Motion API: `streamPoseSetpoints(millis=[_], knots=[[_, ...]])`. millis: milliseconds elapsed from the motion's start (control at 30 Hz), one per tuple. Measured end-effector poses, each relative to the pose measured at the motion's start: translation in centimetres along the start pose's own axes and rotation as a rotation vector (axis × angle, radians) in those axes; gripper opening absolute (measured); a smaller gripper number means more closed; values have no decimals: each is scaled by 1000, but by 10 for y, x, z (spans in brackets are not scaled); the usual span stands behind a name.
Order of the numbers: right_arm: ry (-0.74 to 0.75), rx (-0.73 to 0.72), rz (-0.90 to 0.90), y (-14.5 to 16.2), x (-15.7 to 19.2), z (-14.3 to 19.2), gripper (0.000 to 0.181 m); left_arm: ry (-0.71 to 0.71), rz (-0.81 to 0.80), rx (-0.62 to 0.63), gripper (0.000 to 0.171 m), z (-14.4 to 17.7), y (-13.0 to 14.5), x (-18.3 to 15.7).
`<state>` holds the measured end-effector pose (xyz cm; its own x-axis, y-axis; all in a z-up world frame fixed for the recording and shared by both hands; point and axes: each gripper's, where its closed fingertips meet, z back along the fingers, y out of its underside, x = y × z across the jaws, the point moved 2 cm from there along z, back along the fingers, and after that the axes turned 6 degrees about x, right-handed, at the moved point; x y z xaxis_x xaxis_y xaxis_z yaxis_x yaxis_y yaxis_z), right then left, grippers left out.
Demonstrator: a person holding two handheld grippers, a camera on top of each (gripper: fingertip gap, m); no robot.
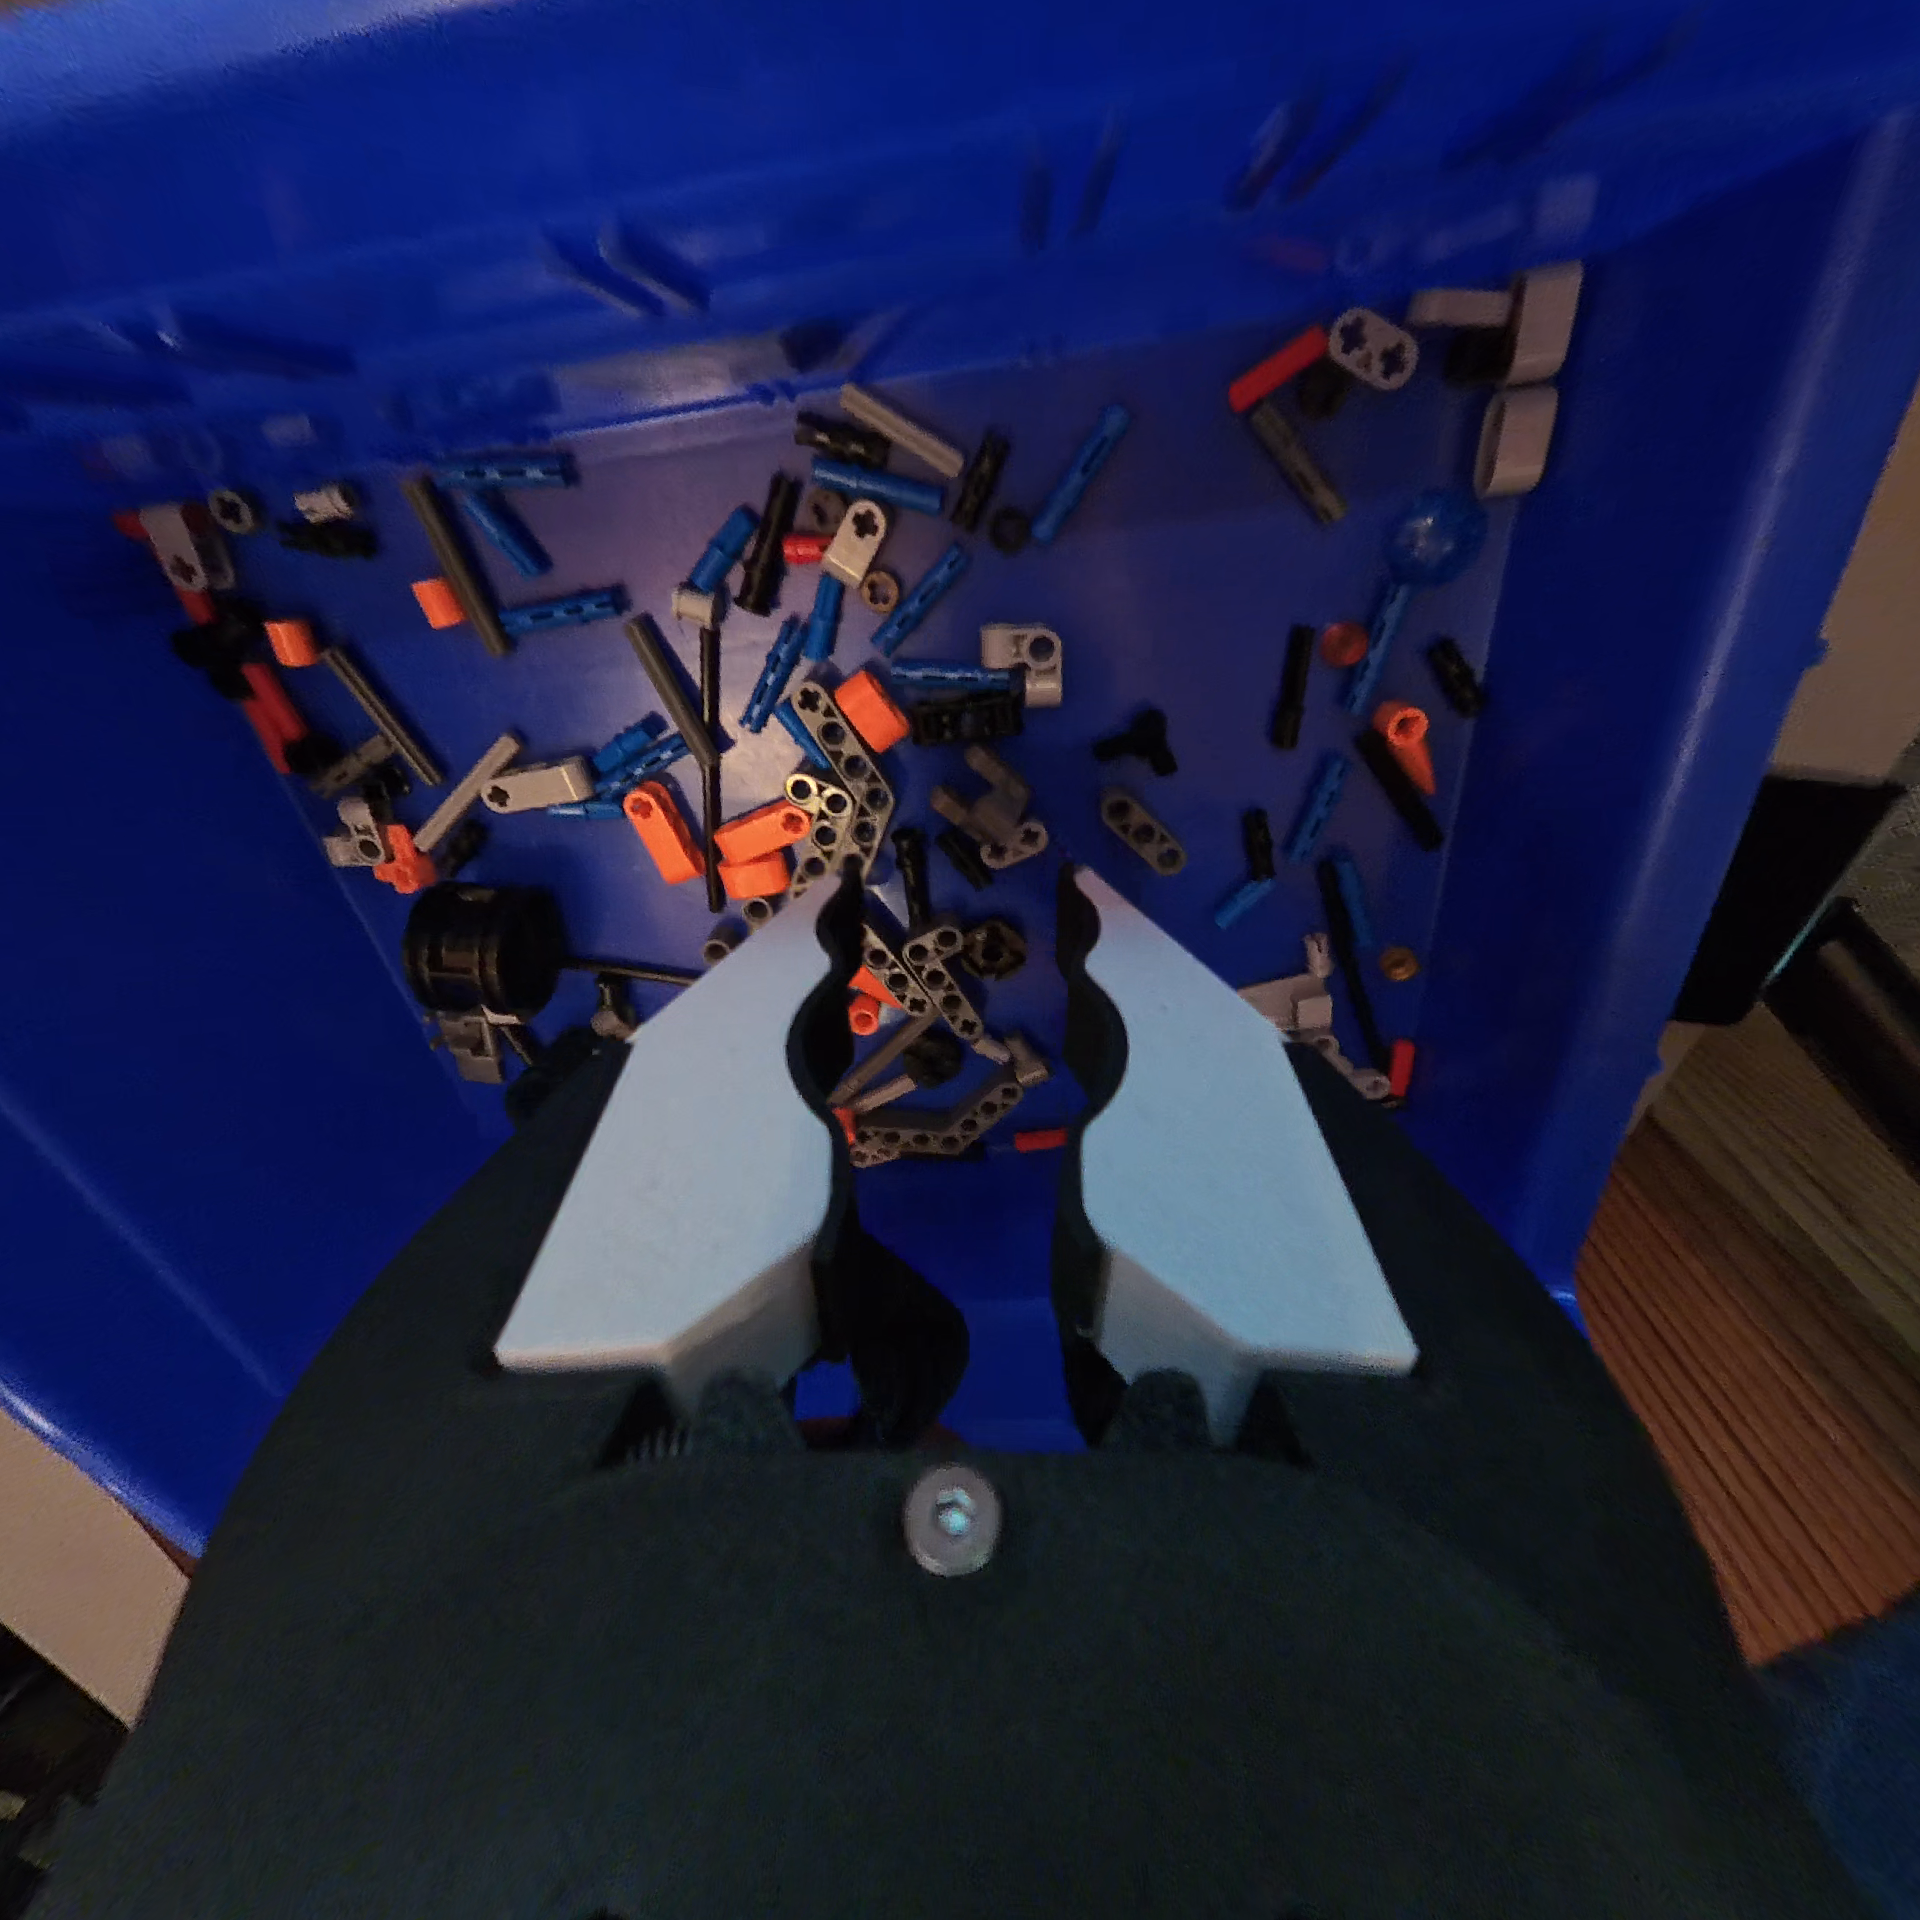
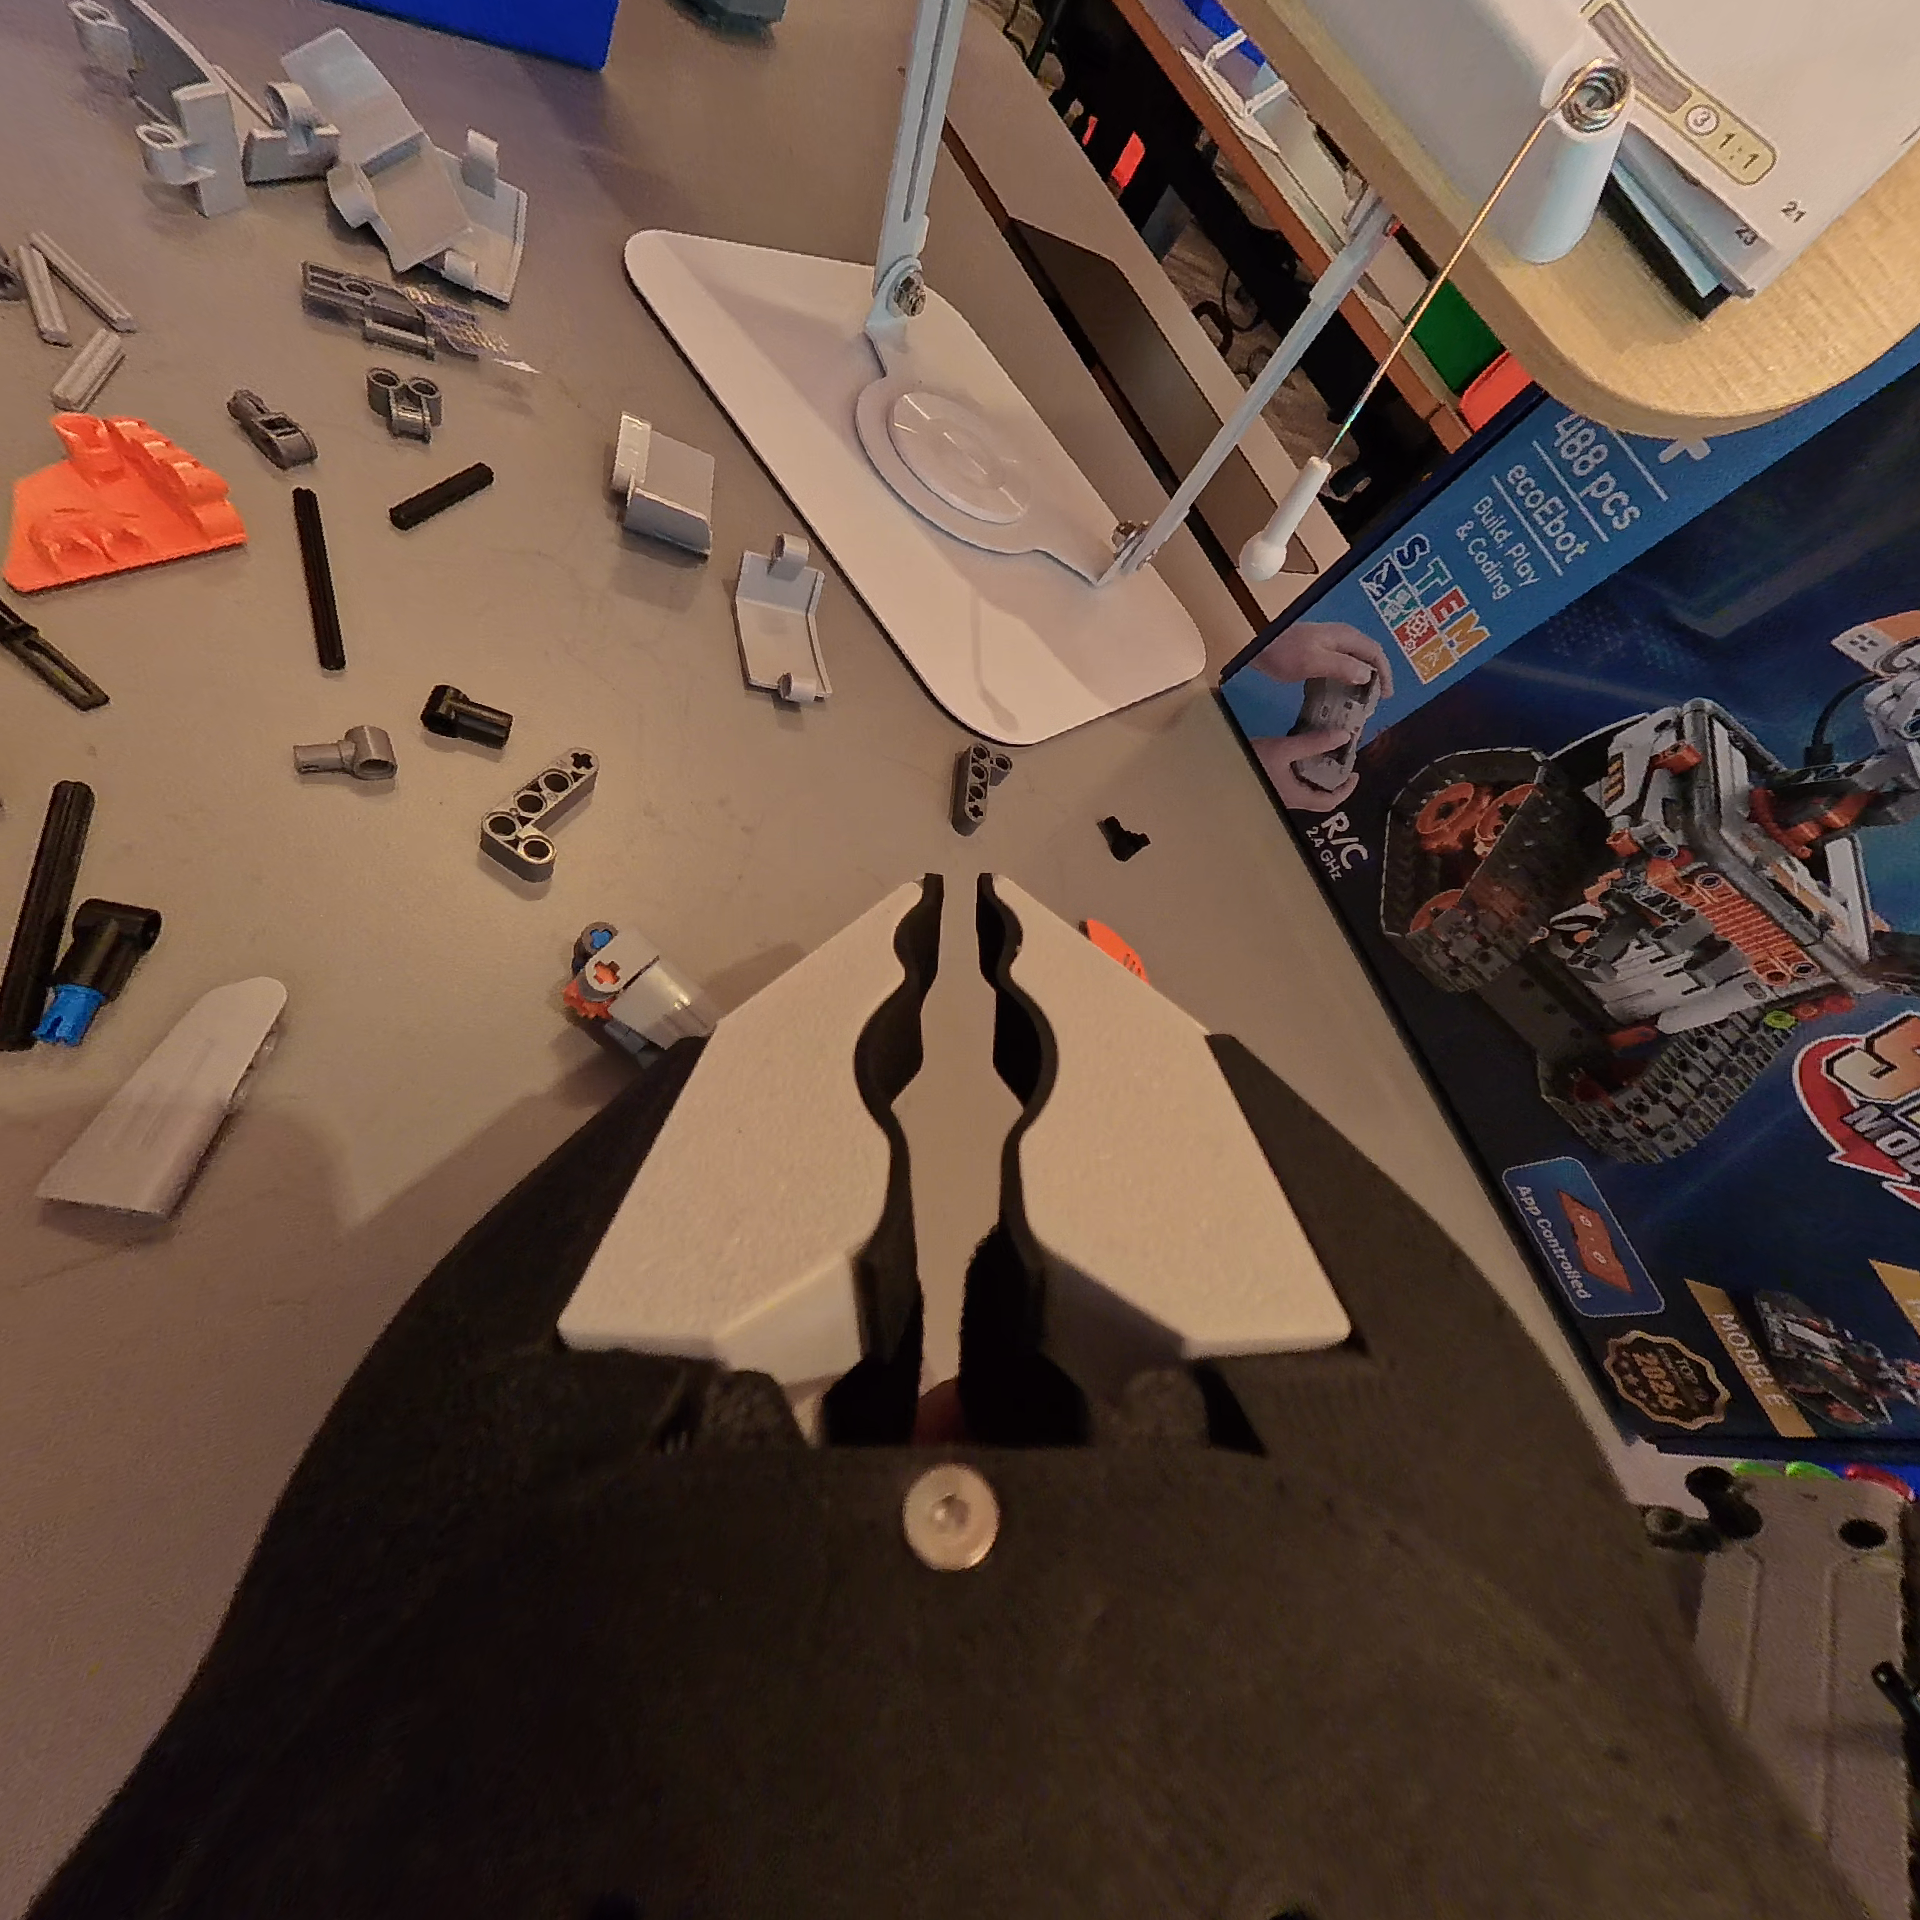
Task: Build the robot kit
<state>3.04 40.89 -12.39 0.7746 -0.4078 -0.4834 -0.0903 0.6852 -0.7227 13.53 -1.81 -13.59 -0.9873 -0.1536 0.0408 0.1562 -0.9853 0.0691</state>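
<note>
My left gripper [image 1: 961,878] is open and empty. It hangs inside a blue plastic bin [image 1: 208,1039] whose floor is strewn with several small building pieces. Grey holed beams [image 1: 940,977] lie between its fingers, below them. A bent grey beam [image 1: 847,790] and orange connectors [image 1: 764,842] lie just beyond the tips. My right gripper [image 2: 957,883] is empty, its jaws almost together with a narrow slit between them, low over a grey table [image 2: 623,1143]. A short grey beam [image 2: 979,787] and a tiny black piece [image 2: 1122,837] lie just ahead of it.
A black wheel [image 1: 478,951] sits at the bin's left. On the table are an L-shaped grey beam [image 2: 540,816], an orange panel [image 2: 120,504], a grey panel [image 2: 166,1091], and a white lamp base [image 2: 935,468]. A printed toy box [image 2: 1610,883] stands at the right.
</note>
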Motion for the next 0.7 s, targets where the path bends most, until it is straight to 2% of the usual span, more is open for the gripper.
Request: streamPoseSetpoints(millis=[233, 367, 433, 467, 600, 700], knots=[[-13, 0, 2, 1, 2, 0, 5, 103, -15, 102, 36, -4, 14, -18], [-14, -2, 4, 0, 2, 1, 5, 12, 30, 155, 29, 0, 26, 0], [-15, -5, 4, 0, 2, 1, 5, -71, 84, 280, 24, 5, 51, 18], [-17, -6, 4, -1, 3, 1, 5, -73, 105, 302, 22, 9, 58, 20], [-16, -5, 9, -1, 3, 2, 5, -84, 147, 336, 24, 20, 73, 28], [-12, -11, 7, -2, 2, 3, 5, -38, 135, 299, 28, 15, 68, 22]])
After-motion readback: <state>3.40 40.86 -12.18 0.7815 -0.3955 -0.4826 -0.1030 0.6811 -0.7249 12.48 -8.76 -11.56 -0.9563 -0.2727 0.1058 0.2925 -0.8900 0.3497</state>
